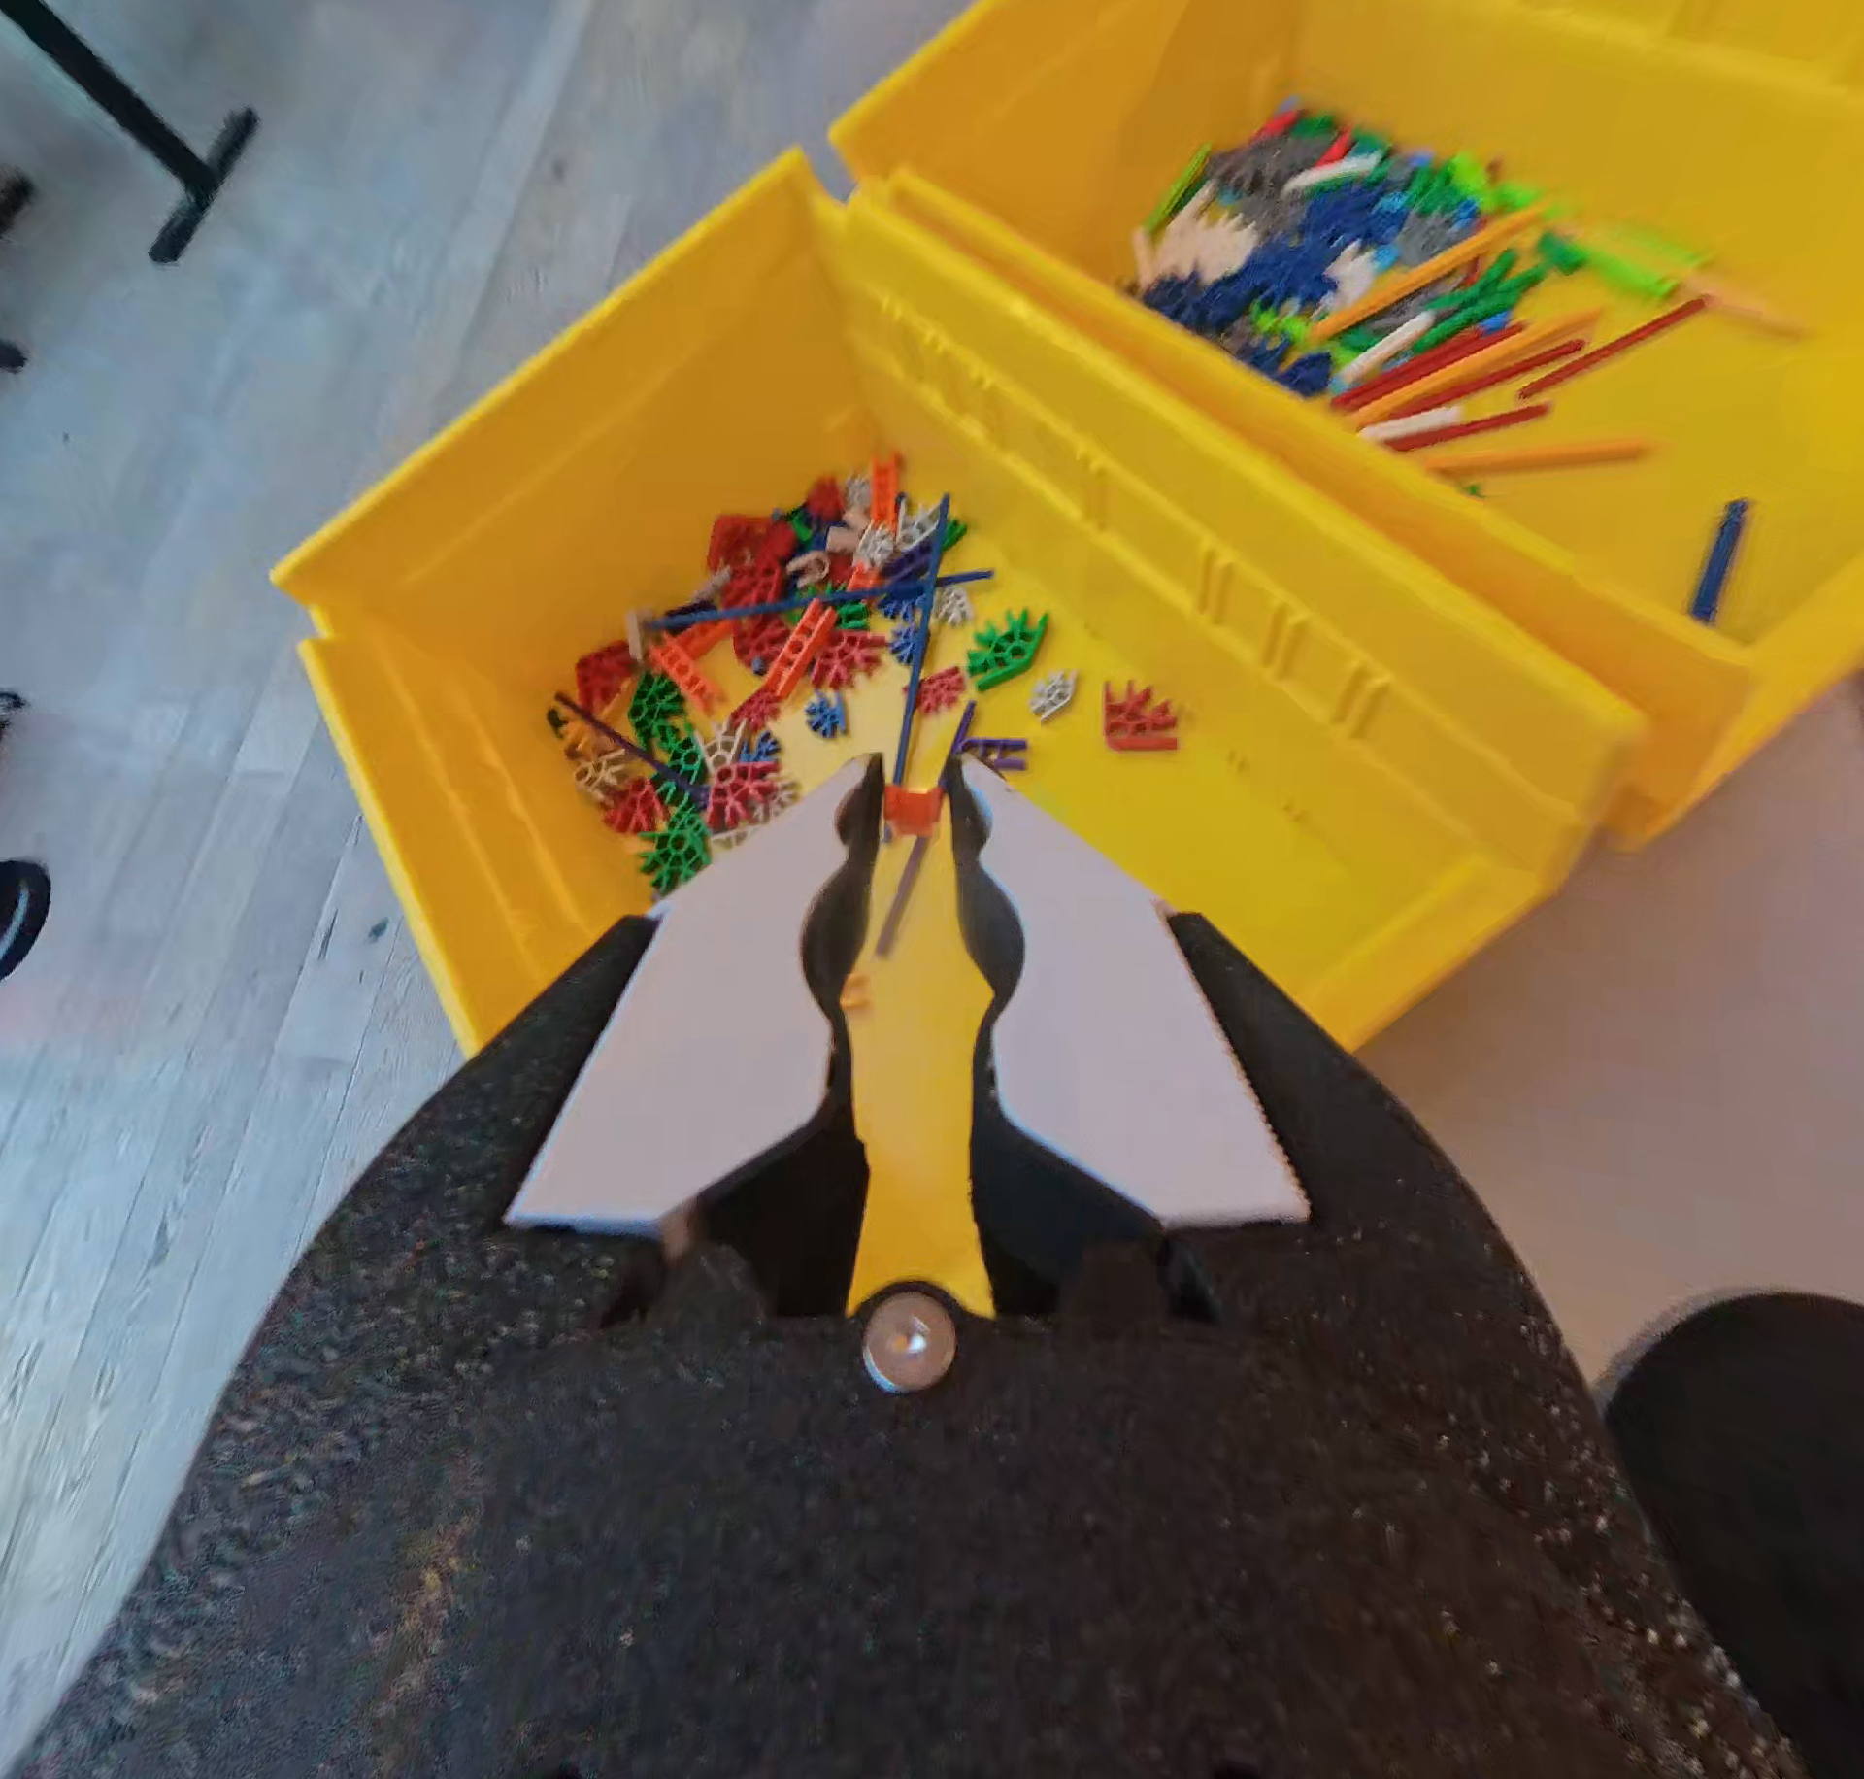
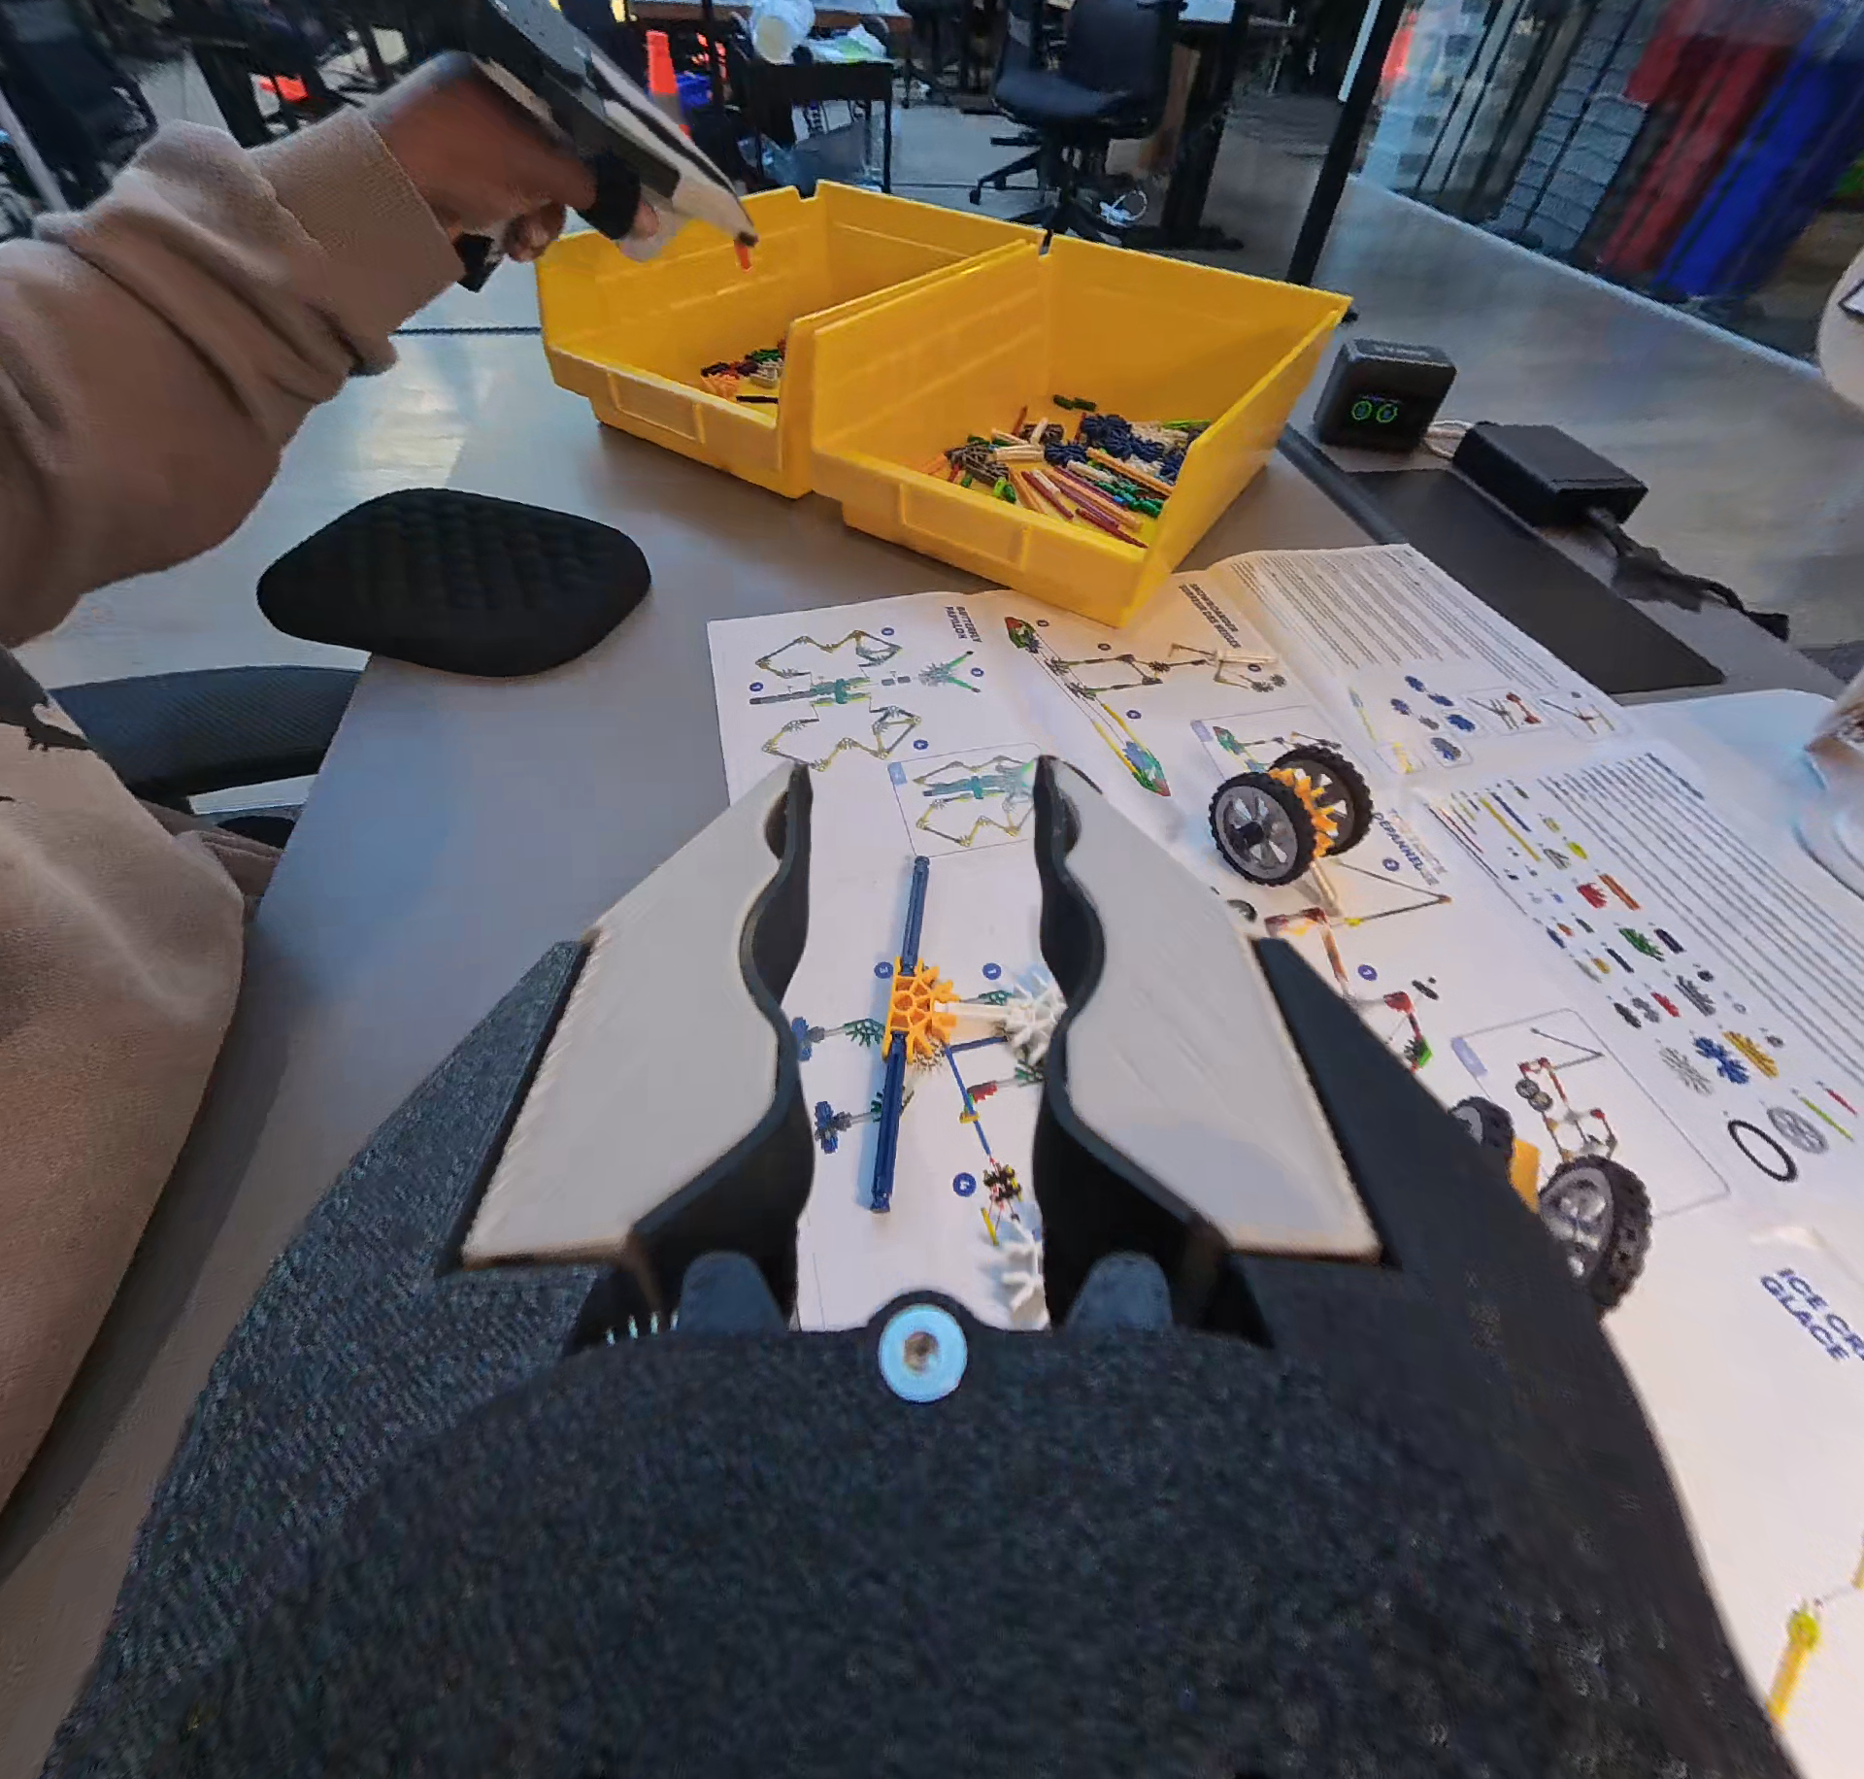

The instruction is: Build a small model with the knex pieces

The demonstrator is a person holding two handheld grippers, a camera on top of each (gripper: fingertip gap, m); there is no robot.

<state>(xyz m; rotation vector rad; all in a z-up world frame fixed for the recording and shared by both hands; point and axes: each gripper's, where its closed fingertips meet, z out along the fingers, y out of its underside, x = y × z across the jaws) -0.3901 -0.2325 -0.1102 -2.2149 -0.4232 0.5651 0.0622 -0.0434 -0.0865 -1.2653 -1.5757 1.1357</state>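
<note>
The left gripper (image 1: pixel 913 802) is held above the left yellow plastic bin (image 1: pixel 1261 681), its jaws pinched on a small orange plastic connector piece (image 1: pixel 913 810); the right wrist view confirms it, showing that piece (image 2: pixel 744 256) at the fingertips well clear of the bin floor. Below it lies a loose pile of red, green, blue and grey snowflake-shaped connectors with thin blue rods (image 1: pixel 797 661). The neighbouring right yellow plastic bin (image 2: pixel 1241 480) holds a heap of long orange, red and green rods with blue connectors (image 2: pixel 1079 469), touching nothing. The right gripper (image 2: pixel 920 792) hovers with its jaws spread wide and nothing between them, above the white printed instruction sheet (image 2: pixel 1432 823) spread on the grey table (image 2: pixel 484 823). On that sheet, framed between its fingers, lies a partial build: a long blue rod through a yellow round connector (image 2: pixel 913 1009), with a white snowflake connector (image 2: pixel 1034 1009) joined on a short rod just beside it. A pair of black-tyred wheels with an orange hub (image 2: pixel 1286 812) stands near on the sheet, apart from the build. As a judgement: one part is picked, the assembly is only begun, and most pieces remain in the bins.
</note>
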